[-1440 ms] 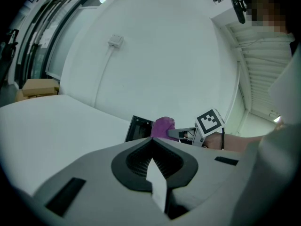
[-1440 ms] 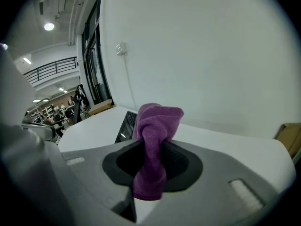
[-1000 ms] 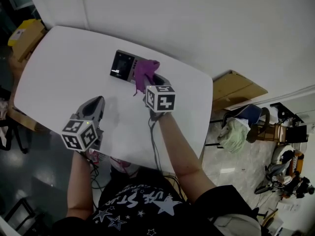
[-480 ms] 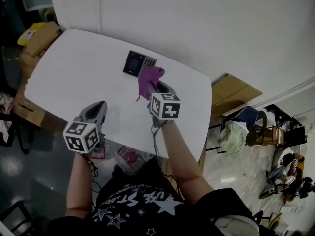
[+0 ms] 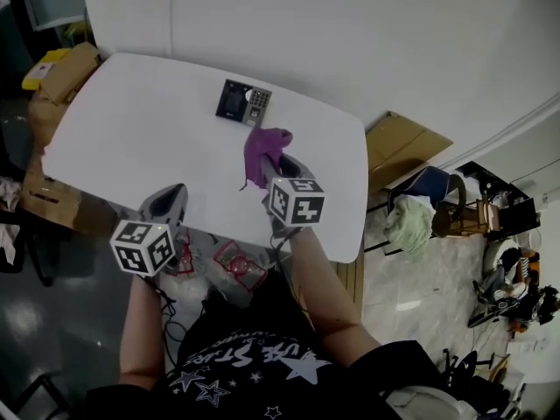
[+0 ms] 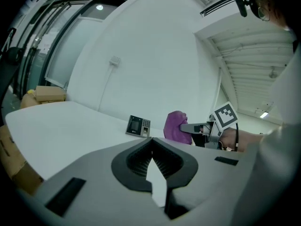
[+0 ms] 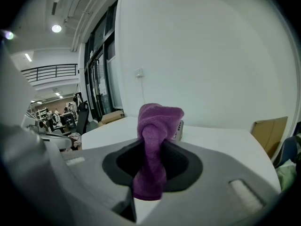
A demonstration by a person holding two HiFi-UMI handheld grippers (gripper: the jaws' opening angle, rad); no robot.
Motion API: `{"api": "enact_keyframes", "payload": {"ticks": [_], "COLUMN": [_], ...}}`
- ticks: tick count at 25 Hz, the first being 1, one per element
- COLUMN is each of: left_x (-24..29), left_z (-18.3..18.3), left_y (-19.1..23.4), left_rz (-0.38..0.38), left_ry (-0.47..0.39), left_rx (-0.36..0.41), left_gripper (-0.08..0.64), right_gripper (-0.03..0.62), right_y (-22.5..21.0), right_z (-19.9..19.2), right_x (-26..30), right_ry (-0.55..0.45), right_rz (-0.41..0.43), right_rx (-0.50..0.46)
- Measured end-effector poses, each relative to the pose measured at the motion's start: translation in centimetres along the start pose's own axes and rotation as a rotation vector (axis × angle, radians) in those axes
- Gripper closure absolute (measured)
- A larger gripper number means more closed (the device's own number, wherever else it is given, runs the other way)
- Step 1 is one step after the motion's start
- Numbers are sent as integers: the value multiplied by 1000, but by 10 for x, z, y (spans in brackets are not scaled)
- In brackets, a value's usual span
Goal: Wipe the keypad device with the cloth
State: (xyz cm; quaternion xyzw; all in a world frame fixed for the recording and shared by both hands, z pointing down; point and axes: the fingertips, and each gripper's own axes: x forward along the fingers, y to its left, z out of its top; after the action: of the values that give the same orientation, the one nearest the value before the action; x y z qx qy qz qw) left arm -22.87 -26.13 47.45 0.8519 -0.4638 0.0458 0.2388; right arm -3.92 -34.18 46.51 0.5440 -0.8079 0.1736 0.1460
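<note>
The dark keypad device (image 5: 243, 102) lies at the far side of the white table (image 5: 131, 147), its screen to the left and its keys to the right. A purple cloth (image 5: 262, 152) hangs bunched from my right gripper (image 5: 268, 166), which is shut on it and held a short way nearer than the device, apart from it. In the right gripper view the cloth (image 7: 156, 140) fills the jaws and hides most of the device (image 7: 178, 130). My left gripper (image 5: 174, 194) hovers over the table's near edge, shut and empty. The left gripper view shows the device (image 6: 138, 125) and the cloth (image 6: 176, 127) ahead.
Cardboard boxes (image 5: 54, 73) stand on the floor off the table's left end, and a flat cardboard sheet (image 5: 411, 151) leans at the right. A chair with clothes (image 5: 422, 217) stands further right. Red items (image 5: 238, 265) lie on the floor by the near edge.
My right gripper has drawn back with the cloth from the keypad device's right side toward me; the cloth now hangs apart from the device. The left gripper has stayed low at the near edge.
</note>
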Motion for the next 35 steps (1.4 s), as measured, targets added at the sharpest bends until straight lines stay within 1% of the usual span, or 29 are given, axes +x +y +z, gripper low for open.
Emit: {"api": "enact_keyframes", "payload": {"ticks": [6,10,13,17,19,25,30,35], "left_x": [-5,-14,-16,-19,-22,-40,-64,-86], "left_z": [5,9,7,-4,-10,-33,-50,-68], "left_y": [-14,-22,-36,-67,-83,-131,-173,-211], "left_rz": [-11,18,39,54,64,93,128,156], "left_ry": [-23,-42,-54,-43,-45,-50,-61,-84], "left_rx": [11,6,-1,10,12,22,41,34], "left_gripper": [552,552,552,552,552,552,552,552], "right_gripper": [494,494,494,494,494,494,494,494], "right_y": [6,10,8,2,-2,-13,-14,-18], "right_z": [-3,-2,-1,-6,-13,-30,-42,-57], "right_x": [-17,-29,-42,-72,-86,-127,-169,-211], "right_ry": [-9,-12,-22,-40,-33,-33,-51,-58], "right_rz": [13,46,80,113,132,178,225,260], "right_rx": [5,-4,-20,-16,-8,-24,-25,-35]}}
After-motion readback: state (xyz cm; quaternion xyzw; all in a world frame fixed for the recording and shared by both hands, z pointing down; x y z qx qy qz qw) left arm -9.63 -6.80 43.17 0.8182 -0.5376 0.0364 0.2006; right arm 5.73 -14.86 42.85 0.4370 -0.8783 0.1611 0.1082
